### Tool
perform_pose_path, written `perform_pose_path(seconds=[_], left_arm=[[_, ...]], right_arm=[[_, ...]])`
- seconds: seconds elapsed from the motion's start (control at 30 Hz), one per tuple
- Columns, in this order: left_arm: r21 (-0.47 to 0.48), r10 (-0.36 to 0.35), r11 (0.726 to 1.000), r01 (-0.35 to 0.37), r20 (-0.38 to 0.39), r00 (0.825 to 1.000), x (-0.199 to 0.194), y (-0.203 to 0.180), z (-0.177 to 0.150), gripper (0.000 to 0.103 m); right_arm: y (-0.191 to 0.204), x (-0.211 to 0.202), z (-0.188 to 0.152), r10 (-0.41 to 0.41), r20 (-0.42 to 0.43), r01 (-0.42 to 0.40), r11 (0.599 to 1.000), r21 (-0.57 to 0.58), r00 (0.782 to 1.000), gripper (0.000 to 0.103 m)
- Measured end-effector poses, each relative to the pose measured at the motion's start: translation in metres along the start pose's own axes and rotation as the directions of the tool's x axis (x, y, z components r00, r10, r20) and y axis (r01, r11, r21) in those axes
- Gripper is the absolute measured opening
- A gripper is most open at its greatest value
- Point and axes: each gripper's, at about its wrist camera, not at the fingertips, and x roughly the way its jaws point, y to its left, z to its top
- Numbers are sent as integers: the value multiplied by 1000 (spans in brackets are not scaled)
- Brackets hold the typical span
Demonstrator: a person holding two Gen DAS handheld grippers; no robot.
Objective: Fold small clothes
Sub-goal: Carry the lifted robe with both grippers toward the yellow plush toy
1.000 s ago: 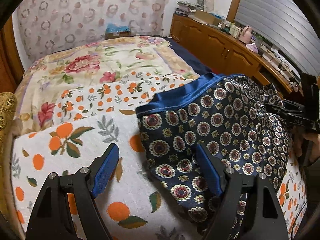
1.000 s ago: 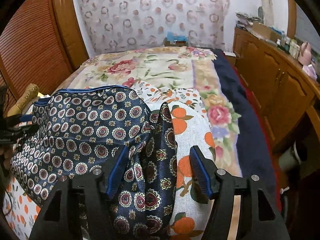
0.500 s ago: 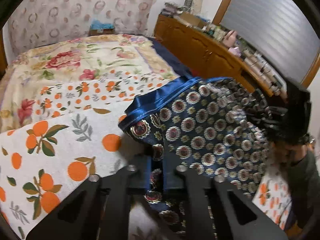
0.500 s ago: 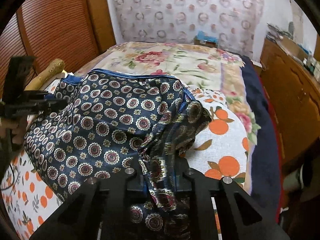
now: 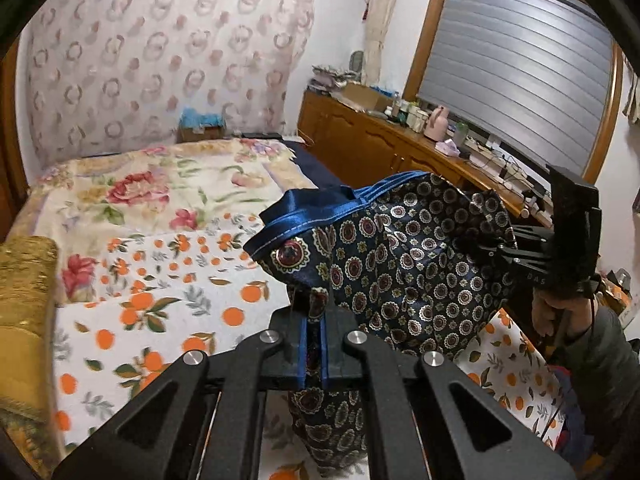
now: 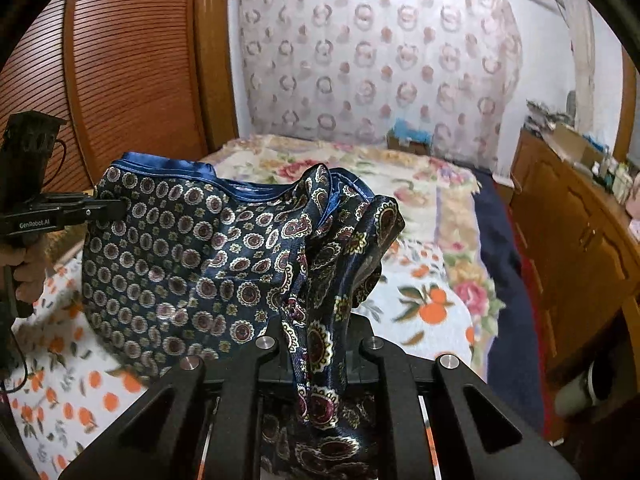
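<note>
Navy patterned shorts (image 5: 408, 264) with a blue satin waistband (image 5: 316, 212) hang in the air above the bed, stretched between both grippers. In the left wrist view my left gripper (image 5: 314, 320) is shut on one bunched corner of the cloth, which spills down below the pads. The right gripper (image 5: 492, 240) pinches the opposite side at the far right. In the right wrist view my right gripper (image 6: 316, 344) is shut on a twisted fold of the shorts (image 6: 180, 248), and the left gripper (image 6: 116, 208) grips the far left edge.
Below lies the bed's orange-print sheet (image 5: 160, 280) over a floral blanket (image 6: 320, 160). A golden cushion (image 5: 24, 300) sits at the left edge. A wooden cabinet (image 6: 580, 240) with clutter on top runs along the right; a slatted wardrobe door (image 6: 132, 80) stands at the left.
Both grippers went from open over the flat shorts to shut on its corners. They then rose, lifting the shorts off the sheet so it hangs between them.
</note>
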Motion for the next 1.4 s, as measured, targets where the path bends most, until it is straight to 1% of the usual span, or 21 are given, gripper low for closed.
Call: perform_pose_path(seconds=[0.17, 0.27, 0.4, 0.53, 0.77, 0.97, 1.1, 1.2, 1.27, 1.4], left_arm=[[-5, 38, 999, -37, 42, 998, -29, 7, -1, 5], [-11, 63, 998, -62, 63, 996, -45, 14, -3, 5], [-20, 96, 995, -95, 85, 992, -69, 25, -7, 5], [-40, 136, 990, -132, 118, 984, -97, 42, -12, 5], [-91, 200, 978, -186, 169, 965, -138, 75, -26, 5], [-155, 272, 958, -243, 209, 939, -169, 101, -46, 5], [-214, 323, 937, -277, 227, 919, -186, 120, -63, 5], [-266, 364, 916, -300, 235, 901, -198, 136, -77, 5], [-294, 383, 904, -311, 235, 893, -205, 143, -88, 5], [-368, 434, 867, -337, 223, 873, -210, 165, -108, 5]], right_arm=[[21, -4, 12, 9, 27, -8, 999, -44, 1000, 12], [21, -11, 9, 35, 45, -32, 998, -63, 998, 12], [28, -6, 12, 59, 49, -55, 994, -94, 997, 12], [27, 1, 16, 83, 61, -75, 991, -115, 995, 12], [52, 8, 38, 140, 82, -120, 971, -207, 987, 12], [66, 24, 59, 190, 98, -155, 945, -289, 977, 12], [81, 42, 74, 231, 106, -179, 916, -359, 967, 12], [91, 63, 87, 281, 104, -216, 886, -411, 954, 12], [99, 79, 94, 303, 96, -232, 867, -442, 948, 10], [115, 119, 115, 341, 74, -264, 832, -489, 937, 7]])
